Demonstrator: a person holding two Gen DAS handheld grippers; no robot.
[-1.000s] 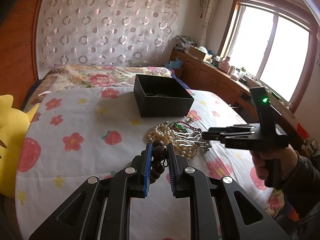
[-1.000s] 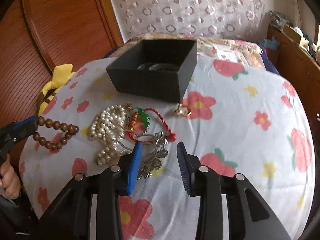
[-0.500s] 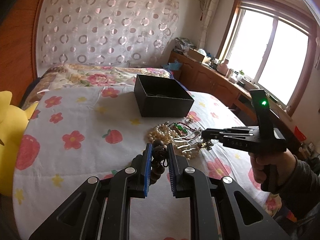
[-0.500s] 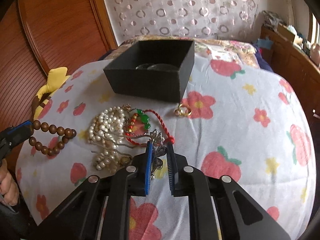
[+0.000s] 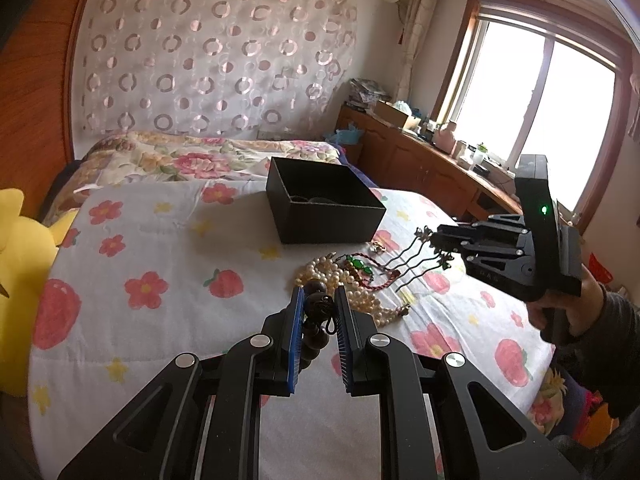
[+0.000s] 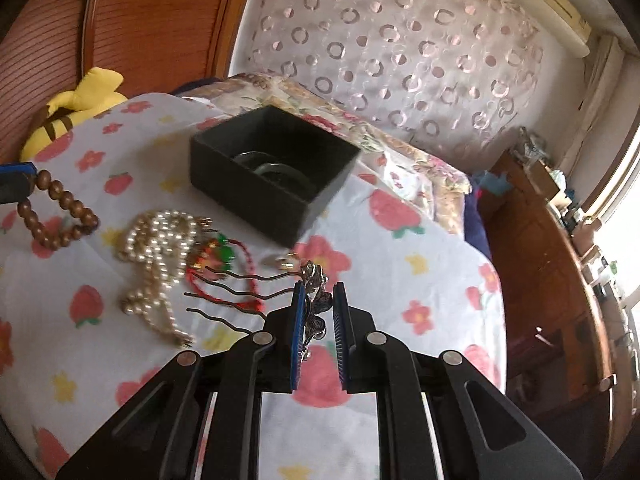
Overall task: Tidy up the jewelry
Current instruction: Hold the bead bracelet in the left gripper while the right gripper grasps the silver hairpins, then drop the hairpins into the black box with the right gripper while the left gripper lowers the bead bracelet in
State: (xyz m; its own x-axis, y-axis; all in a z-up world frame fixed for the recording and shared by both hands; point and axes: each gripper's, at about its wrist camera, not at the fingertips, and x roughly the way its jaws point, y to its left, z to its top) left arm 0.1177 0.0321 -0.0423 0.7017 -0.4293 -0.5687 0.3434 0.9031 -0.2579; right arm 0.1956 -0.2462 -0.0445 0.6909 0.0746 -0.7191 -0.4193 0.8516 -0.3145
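No text, label, brand or number can be read in either view. Faint raised lettering on the side of the right hand-held gripper (image 5: 434, 236) is too blurred to make out.

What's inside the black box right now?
The black box holds two round bangle-like rings, overlapping near its far wall. The near wall hides the rest of the floor, so smaller pieces there can't be ruled out.

Home bedroom, bed (image 5: 168, 248) with floral sheet, patterned curtain (image 5: 216, 60), wooden cabinets (image 5: 420, 168), window (image 5: 540, 120)
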